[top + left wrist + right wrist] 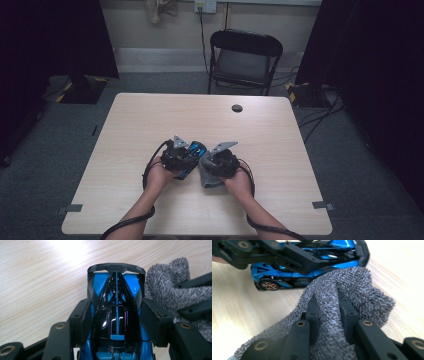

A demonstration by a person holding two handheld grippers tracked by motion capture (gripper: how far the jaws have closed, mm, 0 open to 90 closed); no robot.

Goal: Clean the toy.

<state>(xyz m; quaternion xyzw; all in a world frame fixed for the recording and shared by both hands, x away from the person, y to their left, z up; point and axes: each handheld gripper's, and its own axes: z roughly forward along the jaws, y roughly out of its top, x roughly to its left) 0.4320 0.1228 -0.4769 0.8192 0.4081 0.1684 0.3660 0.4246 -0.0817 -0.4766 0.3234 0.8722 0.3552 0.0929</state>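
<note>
High view: my left gripper [186, 154] pins the toy car [192, 153] at table [150, 115] centre. Left gripper view: jaws clamped on its flanks, steadying it. Right gripper view: jaws pinch the grey cloth [352, 292] bunched, touching the car's side for wiping.

No readable text — no labels, no numbers.

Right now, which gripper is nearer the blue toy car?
Left. The left gripper is clamped on the blue toy car's sides; the right gripper sits beside it, pinching the grey cloth.
</note>
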